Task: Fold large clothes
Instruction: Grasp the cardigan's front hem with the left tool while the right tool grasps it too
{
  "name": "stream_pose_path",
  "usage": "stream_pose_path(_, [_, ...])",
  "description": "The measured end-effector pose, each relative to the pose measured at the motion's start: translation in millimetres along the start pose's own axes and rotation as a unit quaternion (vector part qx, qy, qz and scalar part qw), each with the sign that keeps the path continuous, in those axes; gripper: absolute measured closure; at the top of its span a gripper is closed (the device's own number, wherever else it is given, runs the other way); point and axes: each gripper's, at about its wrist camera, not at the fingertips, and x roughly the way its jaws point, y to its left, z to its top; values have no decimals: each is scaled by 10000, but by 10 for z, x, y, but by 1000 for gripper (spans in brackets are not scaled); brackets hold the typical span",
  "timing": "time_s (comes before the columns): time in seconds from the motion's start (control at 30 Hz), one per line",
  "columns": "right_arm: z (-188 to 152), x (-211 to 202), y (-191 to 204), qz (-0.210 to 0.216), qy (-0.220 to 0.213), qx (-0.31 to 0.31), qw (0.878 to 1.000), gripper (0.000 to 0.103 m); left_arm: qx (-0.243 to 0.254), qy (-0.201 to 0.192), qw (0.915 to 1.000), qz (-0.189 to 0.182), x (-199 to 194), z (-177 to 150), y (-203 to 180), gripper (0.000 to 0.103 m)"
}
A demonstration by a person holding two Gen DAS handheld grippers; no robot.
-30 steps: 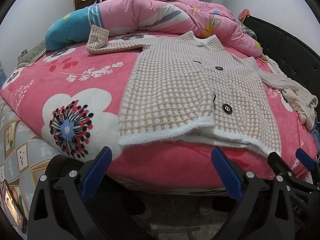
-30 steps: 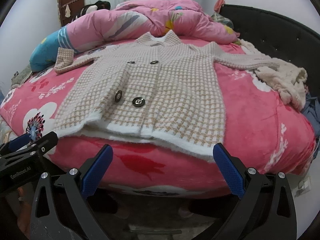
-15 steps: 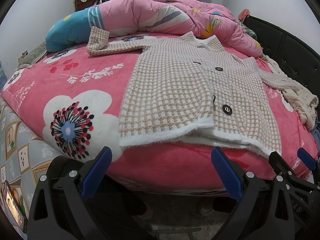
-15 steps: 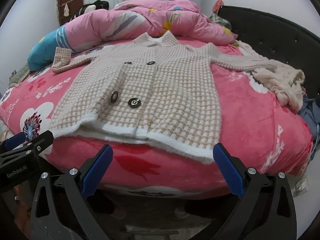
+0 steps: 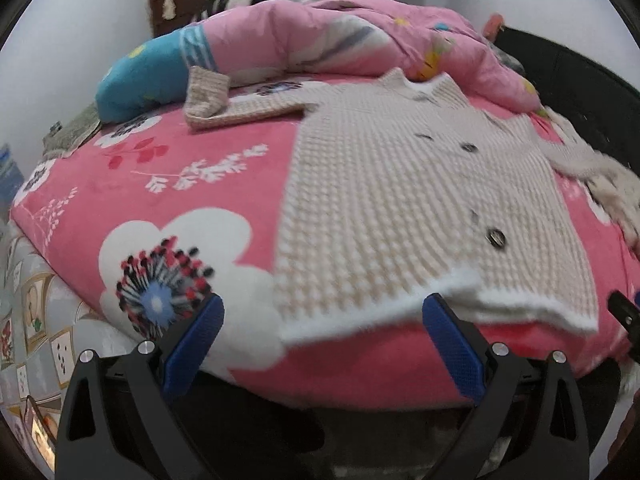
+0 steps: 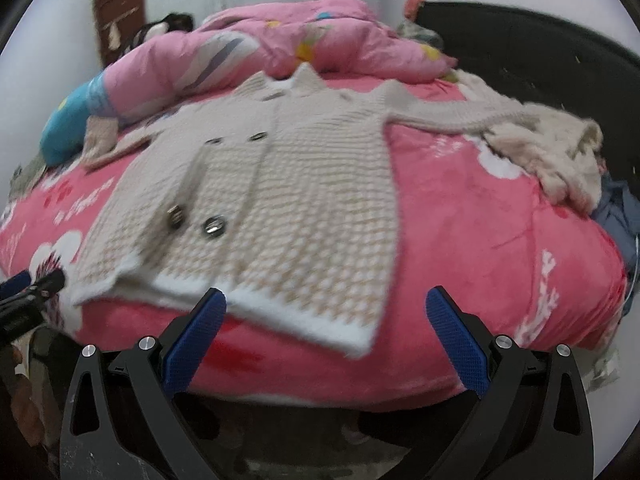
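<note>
A beige-and-white houndstooth coat [image 5: 400, 200] with dark buttons lies flat, face up, on the pink flowered bed cover [image 5: 120, 184], sleeves spread to both sides, white hem at the near bed edge. It also shows in the right wrist view [image 6: 296, 200]. My left gripper [image 5: 320, 340] is open and empty, just before the hem's left corner. My right gripper [image 6: 324, 332] is open and empty, just before the hem's right corner. The left gripper's tip shows at the left edge of the right wrist view [image 6: 28, 288].
A rolled pink quilt [image 5: 320, 40] with a blue end [image 5: 140, 80] lies across the far side. A cream fluffy garment [image 6: 552, 152] and blue clothes [image 6: 616, 212] lie at the right, by the black headboard [image 6: 520, 48]. The floor lies below the near bed edge.
Both grippers have moved forward and up toward the coat's hem, which now reaches between the fingertips in both views. The coat has not moved. Both stay open.
</note>
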Motion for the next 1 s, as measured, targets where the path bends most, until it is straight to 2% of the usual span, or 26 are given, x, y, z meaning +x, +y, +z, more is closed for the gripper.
stream_pose_path(0.1, [132,250,-197,61,120,135,9998,7,-24,140,9999,35,267,171,110,5])
stream_pose_path(0.23, [324,705,-270,94,372,-124,9992,7,104,269,9986,452,813,415,152,5])
stream_pose_path(0.33, [372,1046,-319,293,656,-166,9973,7,182,627,9965,513,1250,493,153,5])
stream_pose_path(0.4, [340,1193,-336,365,826,-204,9957,7,138,775,9961,388,1376,477,178,4])
stream_pose_path(0.6, [196,1180,-415,790,529,-291,9950,7,-134,782,9968,-64,1425,453,370,4])
stream_pose_path(0.8, [217,1115,-535,1285,530,-172,9901,7,-6,655,9979,19,1424,414,322,4])
stream_pose_path(0.9, [310,1028,-683,1966,641,157,9783,8,18,506,9984,-233,1286,379,333,4])
stream_pose_path(0.93, [321,998,-734,2260,695,269,9713,9,-8,403,9983,-426,1226,366,358,4])
stream_pose_path(1.0, [312,1005,-806,2554,877,448,9618,15,-43,291,9963,-809,1147,328,377,5])
